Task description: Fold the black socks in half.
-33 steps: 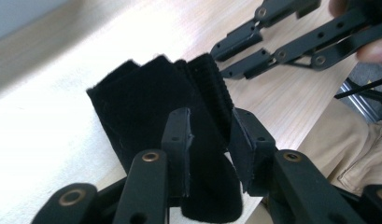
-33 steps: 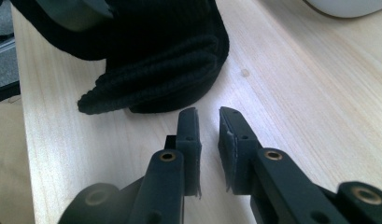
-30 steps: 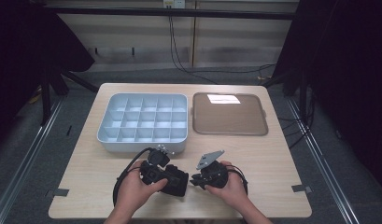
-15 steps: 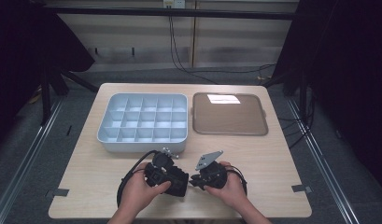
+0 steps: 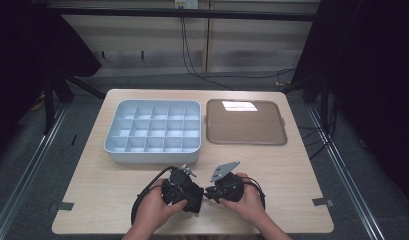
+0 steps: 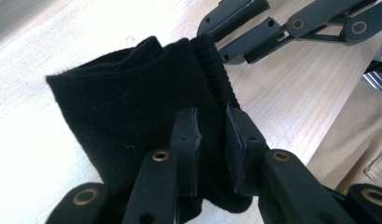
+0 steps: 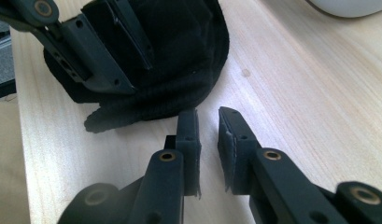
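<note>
Dark curtains and grey floor ring the pale wooden worktop [image 5: 302, 175] that I am working over. From the high view I see a white divider box [image 5: 154, 131] at the far left of it and a brown tray [image 5: 246, 122] just beside it on the right, with a bright glare patch near the tray's far edge. Both sit well apart from my hands, which come in at the near edge.

Between them lies a black sock [image 6: 132, 121]. From above it is mostly buried under the two tools, so I read it as little more than a dark lump; the gripper views show it properly as a knitted piece with a ribbed cuff, lying crumpled on the wood.

My left claw [image 6: 212, 140] is clamped on the sock: in its own view the fabric runs between both pads, bunched in the narrow gap. The right gripper view shows it from the other side, with its black jaws pressed into the fabric at the upper left.

My right claw [image 7: 208, 135] holds nothing. Its jaws stand slightly apart over bare wood, just beside the sock's cuff edge without touching it. From the left gripper view, its linkage reaches in at the upper right, near the cuff.
</note>
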`<state>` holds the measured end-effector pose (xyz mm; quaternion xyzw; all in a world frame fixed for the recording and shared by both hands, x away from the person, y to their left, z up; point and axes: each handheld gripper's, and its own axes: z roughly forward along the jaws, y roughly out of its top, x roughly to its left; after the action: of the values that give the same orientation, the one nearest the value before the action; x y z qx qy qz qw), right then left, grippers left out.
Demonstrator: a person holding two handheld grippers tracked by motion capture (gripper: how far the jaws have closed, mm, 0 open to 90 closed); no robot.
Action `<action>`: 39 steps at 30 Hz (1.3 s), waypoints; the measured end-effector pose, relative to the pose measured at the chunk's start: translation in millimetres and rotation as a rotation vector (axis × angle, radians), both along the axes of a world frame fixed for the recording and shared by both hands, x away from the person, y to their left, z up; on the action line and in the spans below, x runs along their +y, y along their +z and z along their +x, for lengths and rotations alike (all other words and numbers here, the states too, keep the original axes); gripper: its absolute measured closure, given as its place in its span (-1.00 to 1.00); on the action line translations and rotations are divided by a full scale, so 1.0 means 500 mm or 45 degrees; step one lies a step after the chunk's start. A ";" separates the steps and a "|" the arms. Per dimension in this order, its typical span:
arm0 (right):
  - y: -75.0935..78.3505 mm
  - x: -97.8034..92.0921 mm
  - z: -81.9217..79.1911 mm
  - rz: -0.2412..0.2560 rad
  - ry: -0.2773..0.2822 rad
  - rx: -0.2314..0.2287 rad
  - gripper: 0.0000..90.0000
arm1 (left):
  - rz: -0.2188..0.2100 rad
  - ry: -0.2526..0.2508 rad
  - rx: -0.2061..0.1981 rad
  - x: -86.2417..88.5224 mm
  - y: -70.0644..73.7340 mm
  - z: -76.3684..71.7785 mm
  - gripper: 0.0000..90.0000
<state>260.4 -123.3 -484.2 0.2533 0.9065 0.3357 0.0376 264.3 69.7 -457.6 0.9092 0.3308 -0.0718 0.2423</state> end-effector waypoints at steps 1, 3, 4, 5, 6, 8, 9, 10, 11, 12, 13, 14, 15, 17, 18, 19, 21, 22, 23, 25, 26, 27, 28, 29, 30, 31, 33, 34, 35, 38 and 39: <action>0.000 -0.001 0.000 -0.009 0.000 -0.003 0.76 | 0.003 0.000 -0.003 0.000 0.000 -0.001 0.65; 0.000 -0.001 0.001 -0.006 -0.002 -0.005 0.76 | 0.008 -0.006 -0.010 -0.001 0.000 -0.002 0.64; 0.000 -0.001 0.001 -0.009 -0.002 -0.007 0.76 | 0.009 -0.007 -0.015 -0.002 0.000 -0.002 0.64; 0.000 -0.001 0.000 -0.007 -0.003 -0.002 0.76 | 0.009 -0.008 -0.017 -0.002 0.000 -0.003 0.65; 0.001 -0.001 0.000 -0.011 0.001 -0.005 0.76 | 0.009 -0.010 -0.019 -0.002 -0.001 -0.003 0.65; 0.003 -0.002 0.001 -0.005 -0.009 -0.011 0.76 | 0.009 -0.012 -0.022 -0.002 -0.002 -0.003 0.65; 0.005 -0.005 0.003 0.007 -0.017 -0.012 0.75 | 0.009 -0.013 -0.023 -0.002 -0.002 -0.004 0.65; 0.005 -0.005 0.003 0.007 -0.017 -0.012 0.75 | 0.009 -0.013 -0.023 -0.002 -0.002 -0.004 0.65; 0.007 -0.006 0.004 0.003 -0.021 -0.015 0.75 | 0.009 -0.013 -0.024 -0.002 -0.002 -0.003 0.65; 0.009 -0.008 0.006 0.015 -0.027 -0.015 0.74 | 0.006 -0.013 -0.024 -0.002 -0.002 -0.003 0.65; 0.009 -0.008 0.006 0.015 -0.027 -0.015 0.74 | 0.006 -0.013 -0.022 -0.001 -0.002 -0.003 0.65; 0.011 -0.009 0.006 0.006 -0.028 -0.011 0.73 | 0.006 -0.014 -0.023 -0.001 -0.002 -0.003 0.65; 0.012 -0.007 0.005 0.020 -0.033 -0.013 0.73 | 0.006 -0.015 -0.023 -0.001 -0.002 -0.003 0.65; 0.017 -0.006 0.006 0.010 -0.020 -0.025 0.73 | 0.005 -0.015 -0.022 0.000 -0.002 -0.003 0.65; 0.021 -0.006 0.005 0.013 -0.024 -0.023 0.73 | 0.004 -0.014 -0.024 -0.001 -0.002 -0.003 0.65; 0.025 -0.006 0.006 0.020 -0.019 -0.027 0.76 | 0.003 -0.014 -0.026 -0.001 -0.002 -0.004 0.64; 0.032 -0.006 0.006 0.027 -0.017 -0.031 0.83 | 0.005 -0.014 -0.023 -0.001 -0.002 -0.004 0.64; 0.036 -0.006 0.006 0.032 -0.014 -0.033 0.86 | 0.005 -0.016 -0.022 0.000 -0.002 -0.003 0.64; 0.042 -0.006 0.007 0.032 -0.013 -0.038 0.88 | 0.004 -0.014 -0.019 0.000 -0.002 -0.003 0.64; 0.048 -0.005 0.008 0.037 -0.001 -0.035 0.95 | 0.000 -0.013 -0.017 0.001 -0.002 -0.003 0.64; 0.051 -0.003 0.008 0.039 0.005 -0.033 1.00 | -0.001 -0.012 -0.015 0.001 -0.002 -0.002 0.64; 0.053 -0.002 0.009 0.034 0.012 -0.029 1.00 | -0.003 -0.012 -0.014 0.001 -0.002 -0.002 0.64; 0.055 0.001 0.009 0.044 0.005 -0.027 1.00 | -0.003 -0.012 -0.013 0.001 -0.002 -0.002 0.64; 0.056 0.003 0.010 0.045 0.017 -0.026 1.00 | -0.004 -0.007 -0.011 0.001 -0.002 -0.002 0.64; 0.056 0.007 0.011 0.050 0.028 -0.014 1.00 | -0.006 -0.003 -0.010 0.001 -0.002 -0.002 0.64; 0.055 0.012 0.011 0.048 0.027 -0.007 1.00 | -0.007 -0.006 -0.010 0.001 -0.002 -0.002 0.64; 0.052 0.022 0.012 0.050 0.044 -0.009 1.00 | -0.012 0.001 -0.009 0.000 -0.003 -0.002 0.64; 0.051 0.032 0.013 0.056 0.058 -0.019 1.00 | -0.013 0.002 -0.008 0.000 -0.003 -0.002 0.64; 0.051 0.032 0.013 0.056 0.058 -0.019 1.00 | -0.022 0.020 -0.007 -0.001 -0.003 -0.003 0.64; 0.048 0.045 0.015 0.048 0.069 -0.013 1.00 | -0.026 0.017 -0.001 0.000 -0.002 -0.003 0.61; 0.045 0.048 0.017 0.042 0.069 -0.003 1.00 | -0.031 0.018 -0.001 0.000 -0.003 -0.003 0.59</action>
<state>269.0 -99.4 -461.9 0.2288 0.9073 0.3518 0.0253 262.5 69.5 -458.8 0.9040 0.3360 -0.0736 0.2540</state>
